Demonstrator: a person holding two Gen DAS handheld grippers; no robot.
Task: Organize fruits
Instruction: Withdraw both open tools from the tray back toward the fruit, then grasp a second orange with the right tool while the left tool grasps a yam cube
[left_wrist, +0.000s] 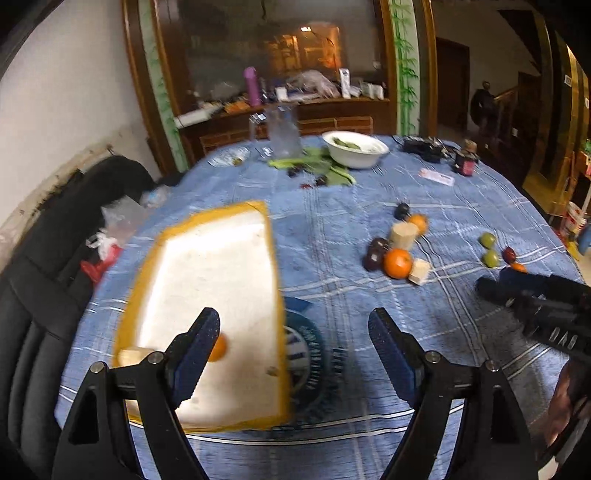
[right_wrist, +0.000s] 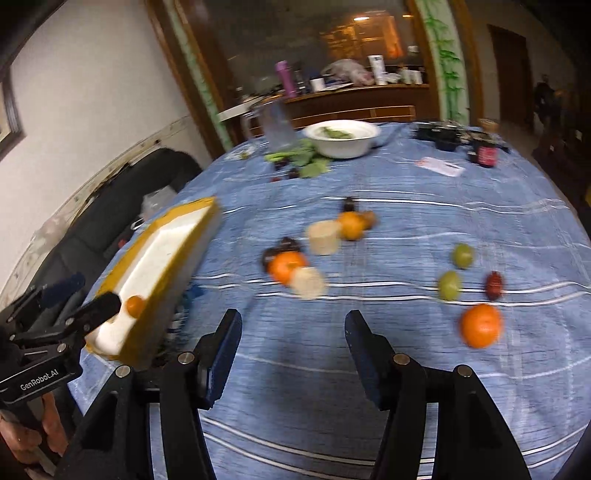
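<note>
With both grippers spread and empty, take the orange (right_wrist: 481, 325) at lower right with your right gripper (right_wrist: 291, 354), the nearer one; the tray (right_wrist: 162, 258) lies left, beside your left gripper (left_wrist: 293, 345).

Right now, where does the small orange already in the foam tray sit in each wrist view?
Left wrist: the small orange lies low and left, near the tray's close end, partly behind the left gripper's finger.
Right wrist: the same orange lies at far left, in the tray's near end.
Shared landmark: the white bowl at the table's far side.
</note>
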